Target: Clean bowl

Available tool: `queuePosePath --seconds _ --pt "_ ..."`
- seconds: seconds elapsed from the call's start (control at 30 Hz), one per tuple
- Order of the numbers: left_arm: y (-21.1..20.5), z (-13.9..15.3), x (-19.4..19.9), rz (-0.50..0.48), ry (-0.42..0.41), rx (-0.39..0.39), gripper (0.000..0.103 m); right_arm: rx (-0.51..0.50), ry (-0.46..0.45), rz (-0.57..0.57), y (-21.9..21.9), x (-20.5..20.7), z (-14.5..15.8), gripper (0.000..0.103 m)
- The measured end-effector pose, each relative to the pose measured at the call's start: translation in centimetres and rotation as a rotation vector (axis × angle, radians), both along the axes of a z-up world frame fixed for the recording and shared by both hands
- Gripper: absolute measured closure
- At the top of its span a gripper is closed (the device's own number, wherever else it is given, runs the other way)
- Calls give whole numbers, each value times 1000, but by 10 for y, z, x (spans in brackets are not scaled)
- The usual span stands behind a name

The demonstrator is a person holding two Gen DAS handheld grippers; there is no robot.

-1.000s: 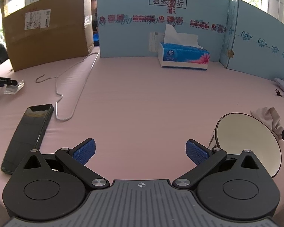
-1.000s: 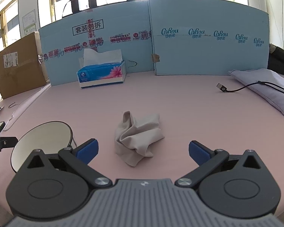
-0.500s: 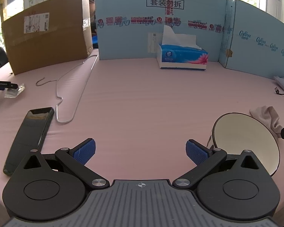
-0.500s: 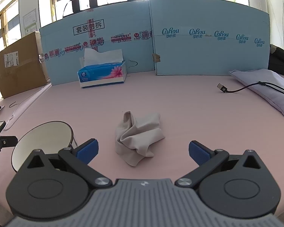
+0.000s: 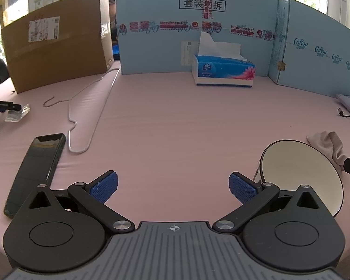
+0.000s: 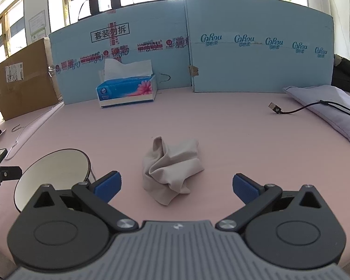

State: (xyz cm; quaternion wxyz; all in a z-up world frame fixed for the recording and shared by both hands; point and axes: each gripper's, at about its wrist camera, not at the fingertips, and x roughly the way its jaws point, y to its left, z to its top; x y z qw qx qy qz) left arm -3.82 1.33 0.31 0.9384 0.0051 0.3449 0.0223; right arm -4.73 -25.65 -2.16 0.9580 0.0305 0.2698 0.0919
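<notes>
Both tools hover empty above the pink tabletop (image 5: 175,121), nothing yet gripped: the left hand-held gripper (image 5: 173,186) has its blue pads spread wide over bare surface, and the right hand-held gripper (image 6: 177,184) is equally wide open with the crumpled beige cloth (image 6: 172,168) lying just ahead, between its fingers. The bowl (image 5: 301,172), white inside with a dark rim, sits just off the left gripper's right finger and, in the right wrist view, just off the right gripper's left finger (image 6: 51,170), so it lies between the two tools. It appears tipped up on its side, its mouth facing the left camera, and that is probably the main hazard: a nudge from either finger could roll or slide it across the smooth cover, and a pinch on the thin rim may slip. Closing on the loose cloth could catch only a fold, leaving too little to wipe with. To the left gripper's left lie a dark phone (image 5: 35,170) and a wire hanger (image 5: 91,119), well clear, while a tissue box (image 5: 224,72) stands far ahead. The bowl's base and contact with the tabletop are hidden behind the gripper bodies, so I cannot tell what props it, nor whether its inside is dirty.
</notes>
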Motion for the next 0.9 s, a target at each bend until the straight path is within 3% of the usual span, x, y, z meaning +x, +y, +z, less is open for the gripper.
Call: queuePosePath --seconds 0.9 --pt "1 0 0 1 3 -19 0 6 4 -4 1 1 -1 0"
